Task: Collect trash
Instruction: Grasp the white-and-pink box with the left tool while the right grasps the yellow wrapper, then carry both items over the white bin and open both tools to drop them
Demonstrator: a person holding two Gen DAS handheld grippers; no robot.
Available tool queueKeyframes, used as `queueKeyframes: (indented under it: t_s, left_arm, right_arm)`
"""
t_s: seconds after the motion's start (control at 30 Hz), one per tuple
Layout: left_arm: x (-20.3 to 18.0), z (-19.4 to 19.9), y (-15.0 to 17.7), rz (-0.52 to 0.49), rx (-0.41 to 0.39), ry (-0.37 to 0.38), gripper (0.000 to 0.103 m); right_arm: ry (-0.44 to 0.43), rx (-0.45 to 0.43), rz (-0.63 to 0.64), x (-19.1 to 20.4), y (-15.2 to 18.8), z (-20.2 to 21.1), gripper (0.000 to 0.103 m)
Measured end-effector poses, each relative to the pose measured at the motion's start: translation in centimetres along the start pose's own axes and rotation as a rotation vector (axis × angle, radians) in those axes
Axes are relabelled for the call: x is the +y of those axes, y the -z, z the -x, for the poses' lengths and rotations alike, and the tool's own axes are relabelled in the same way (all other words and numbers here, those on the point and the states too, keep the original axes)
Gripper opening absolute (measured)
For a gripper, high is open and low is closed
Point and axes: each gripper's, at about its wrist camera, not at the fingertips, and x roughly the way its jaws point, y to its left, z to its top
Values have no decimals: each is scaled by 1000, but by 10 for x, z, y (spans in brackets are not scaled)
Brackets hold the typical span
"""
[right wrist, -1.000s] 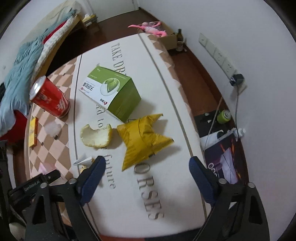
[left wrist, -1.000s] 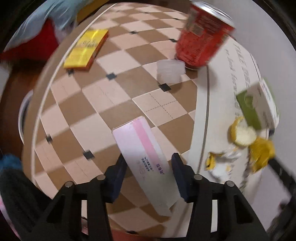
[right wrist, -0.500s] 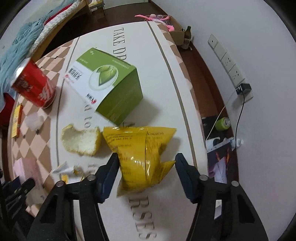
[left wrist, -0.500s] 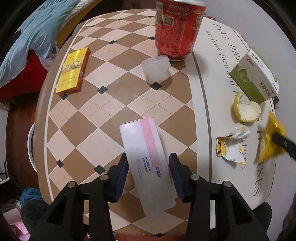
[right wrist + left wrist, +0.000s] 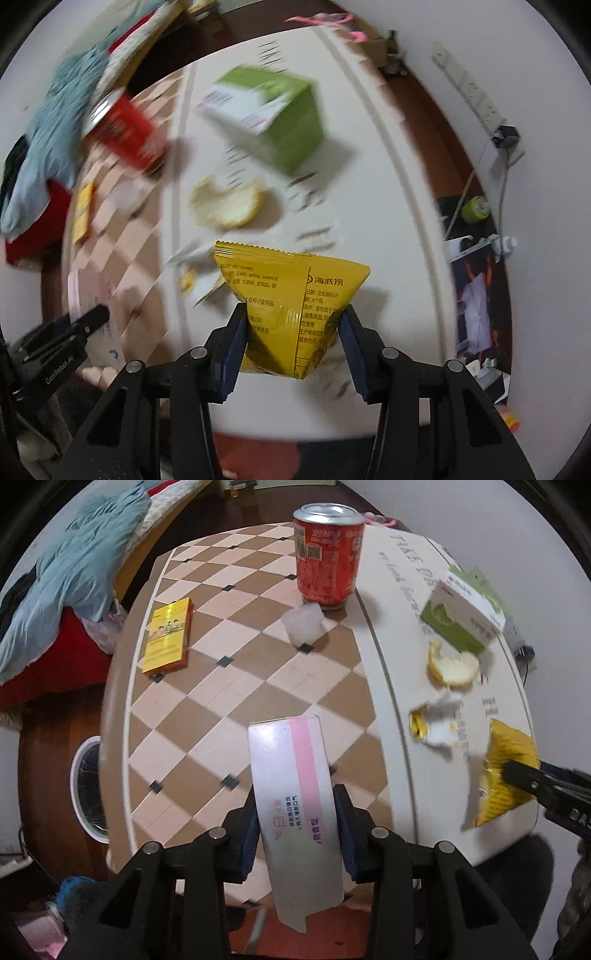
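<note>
Gripping 2 pieces of trash at once: my left gripper (image 5: 297,832) is clenched on the pink-and-white carton (image 5: 293,805), its far end pointing at 12 o'clock over the checkered table (image 5: 207,709). My right gripper (image 5: 291,338) has the yellow snack bag (image 5: 286,299) between its pads, jaws closing, film already pinched on both sides. Step in hand, as I read it: pickup done, carry-off pending. Left on the table: torn wrapper (image 5: 436,723) at 2 o'clock from the carton, peel (image 5: 452,664) beyond it, red can (image 5: 327,557) at 12, green box (image 5: 463,616) at 1. Next move calls for a bin; the white ring on the floor (image 5: 88,786) at 9 o'clock may be one, can't confirm. Bag is limp, so I'd keep the squeeze on.
</note>
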Motion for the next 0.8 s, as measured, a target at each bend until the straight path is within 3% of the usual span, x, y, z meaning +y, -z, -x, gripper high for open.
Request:
queueKeyframes:
  t_s: [0.1,0.2,0.47,0.53,0.8]
  left_arm:
    - [9,-18,0,10,30,0,34]
    - [11,-42,3,42,85,15,35]
    - [11,-65,7,81,82,3,32]
    - [10,-61,8,70,65,-6,32]
    - [15,-12,5,54,-59,-19,32]
  right_arm:
    - [9,38,24,15,12,-12,53]
    - [42,55,8,16,17,-30,66]
    - [54,85,4,30,27,-52,66]
    - [52,79,15,32,31,-54,53]
    - [63,2,57,48,32,-33,46]
